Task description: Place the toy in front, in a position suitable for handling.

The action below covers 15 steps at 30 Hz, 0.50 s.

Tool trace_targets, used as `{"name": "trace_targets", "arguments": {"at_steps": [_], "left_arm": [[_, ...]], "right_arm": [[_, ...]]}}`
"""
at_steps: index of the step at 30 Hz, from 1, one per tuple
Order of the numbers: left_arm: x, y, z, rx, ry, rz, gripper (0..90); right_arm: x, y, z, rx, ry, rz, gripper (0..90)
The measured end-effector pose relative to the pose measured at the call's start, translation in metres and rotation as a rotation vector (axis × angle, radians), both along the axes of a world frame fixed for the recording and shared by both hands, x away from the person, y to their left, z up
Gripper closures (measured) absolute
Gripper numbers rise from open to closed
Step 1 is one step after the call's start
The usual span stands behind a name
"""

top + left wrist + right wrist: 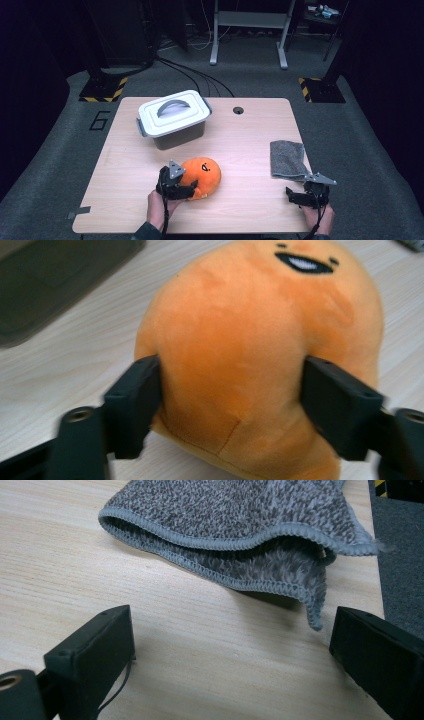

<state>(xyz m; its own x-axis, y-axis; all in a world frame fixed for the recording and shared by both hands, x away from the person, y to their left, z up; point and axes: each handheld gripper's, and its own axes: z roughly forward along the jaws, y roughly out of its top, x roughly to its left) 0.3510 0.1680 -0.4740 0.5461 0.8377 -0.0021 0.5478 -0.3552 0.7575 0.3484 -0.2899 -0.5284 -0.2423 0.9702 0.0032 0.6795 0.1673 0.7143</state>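
Left gripper view: jaws pressed against both flanks of the plush toy (250, 355).
Toy appearance: rounded orange plush, stitched seam low down, black smiling mouth.
Toy location: near table (250, 145) front, ahead of grey-lidded box (173, 119).
Left gripper (192, 192): clamped on toy.
Right gripper (230, 645): jaws apart, holding nothing, just short of folded grey cloth (240, 525).

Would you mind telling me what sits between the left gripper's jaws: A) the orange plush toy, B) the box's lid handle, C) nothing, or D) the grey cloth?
A: in the left gripper view both black jaws of the left gripper press into the sides of the orange plush toy.
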Motion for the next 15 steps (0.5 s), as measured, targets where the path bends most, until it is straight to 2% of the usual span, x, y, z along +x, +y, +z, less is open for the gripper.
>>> {"name": "trace_targets", "arguments": {"at_steps": [1,2,4,5,6,7,8,10,11,12,13,14,15], "left_arm": [[-0.0002,0.0001,-0.0027,0.002,-0.007,0.005,29.9],[-0.0007,0.0007,-0.006,0.008,-0.019,-0.003,38.9],[-0.0013,0.0009,-0.0074,0.004,-0.031,-0.01,48.0],[-0.0017,0.0009,-0.008,0.002,-0.039,-0.018,48.0],[-0.0023,0.0012,-0.009,-0.011,-0.057,-0.028,55.6],[-0.0023,0.0012,-0.009,-0.011,-0.057,-0.028,58.9],[-0.0038,0.002,-0.0085,-0.022,-0.079,-0.042,61.2],[-0.0051,0.0018,-0.0085,-0.034,-0.095,-0.056,64.5],[-0.0051,0.0018,-0.0085,-0.034,-0.095,-0.056,65.7],[-0.0054,0.0043,-0.0076,-0.058,-0.101,-0.072,66.8],[-0.0054,0.0043,-0.0076,-0.058,-0.101,-0.072,67.8],[-0.0046,0.0075,-0.0064,-0.092,-0.099,-0.087,68.5],[-0.0046,0.0075,-0.0064,-0.092,-0.099,-0.087,69.0]], "right_arm": [[0.0,0.0,0.0,0.0,0.0,0.0,3.6],[0.0,0.0,0.0,0.0,0.0,0.0,3.7],[0.0,0.0003,0.0001,0.001,0.0,-0.001,3.7],[0.0,0.0003,0.0001,0.001,0.0,-0.001,3.7],[0.0,0.0002,0.0,0.0,-0.001,0.001,3.8],[0.0,0.0002,0.0,0.0,-0.001,0.001,3.8],[0.0,0.0006,0.0001,0.003,0.0,-0.005,4.0],[0.0001,0.001,0.0001,0.004,-0.002,-0.01,4.3],[0.0001,0.001,0.0001,0.004,-0.002,-0.01,4.3],[0.0003,0.0011,0.0001,0.004,-0.002,-0.009,4.3],[0.0003,0.0011,0.0001,0.004,-0.002,-0.009,4.3],[0.0002,0.001,0.0001,0.003,-0.003,-0.009,4.4],[0.0002,0.001,0.0001,0.003,-0.003,-0.009,4.4]]}}
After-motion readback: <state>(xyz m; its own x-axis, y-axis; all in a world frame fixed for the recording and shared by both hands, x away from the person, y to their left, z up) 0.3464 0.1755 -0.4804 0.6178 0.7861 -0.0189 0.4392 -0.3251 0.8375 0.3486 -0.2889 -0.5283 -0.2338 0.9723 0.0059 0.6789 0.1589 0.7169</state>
